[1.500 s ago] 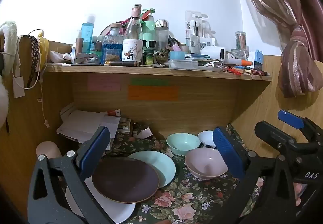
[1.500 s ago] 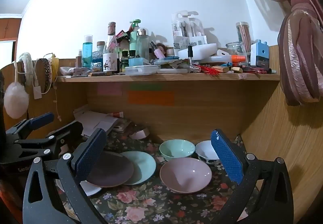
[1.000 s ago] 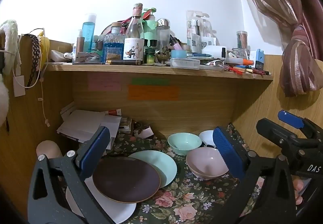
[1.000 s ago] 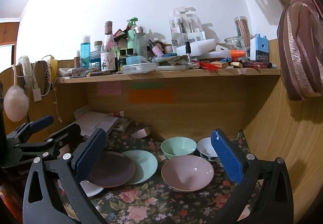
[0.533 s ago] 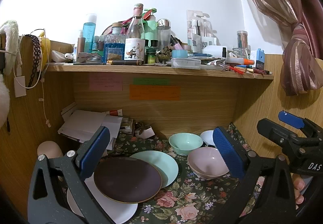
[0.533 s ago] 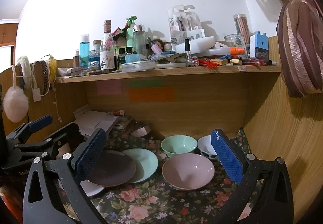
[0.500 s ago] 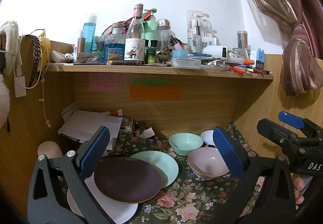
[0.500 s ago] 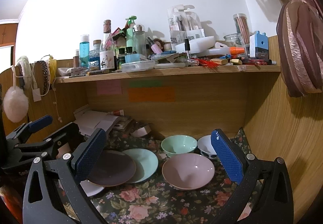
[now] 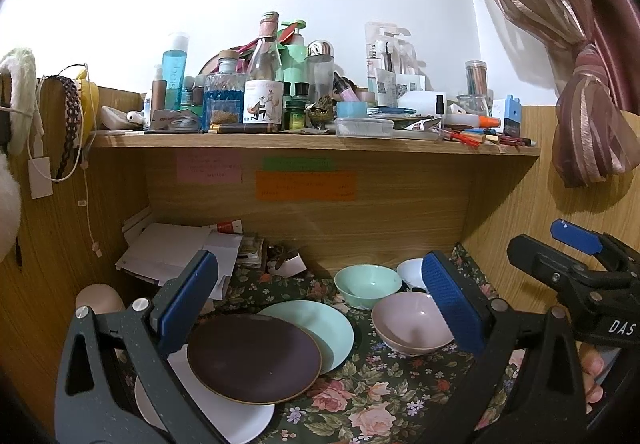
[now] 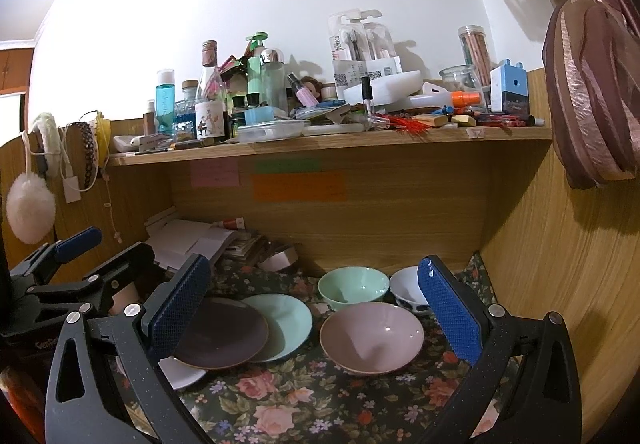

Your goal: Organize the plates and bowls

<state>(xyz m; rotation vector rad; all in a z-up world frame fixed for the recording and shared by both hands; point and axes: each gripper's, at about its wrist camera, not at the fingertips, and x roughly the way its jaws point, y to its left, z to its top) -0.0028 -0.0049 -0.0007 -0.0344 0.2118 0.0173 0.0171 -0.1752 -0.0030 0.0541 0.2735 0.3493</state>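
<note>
Your left gripper [image 9: 320,304] has its two blue pads wide apart and holds nothing, and your right gripper [image 10: 312,308] is the same, wide apart with nothing in it. Both float above the flowery cloth [image 10: 304,400] and point at the back of the wooden nook. In front of your left gripper, close to its left pad, sits the dark brown plate [image 9: 254,358]. It lies on top of a white plate [image 9: 240,418] and covers part of the mint green plate [image 9: 324,328] just behind it. Near your left gripper's right pad is the pink bowl [image 9: 412,322]. From your right gripper, that pink bowl [image 10: 372,336] sits right between the pads, a bit to the right. Behind it stand the mint green bowl [image 10: 354,288] and a small white bowl [image 10: 408,290], side by side by the back wall. Above them all is a shelf [image 10: 332,142] full of bottles and pens
</note>
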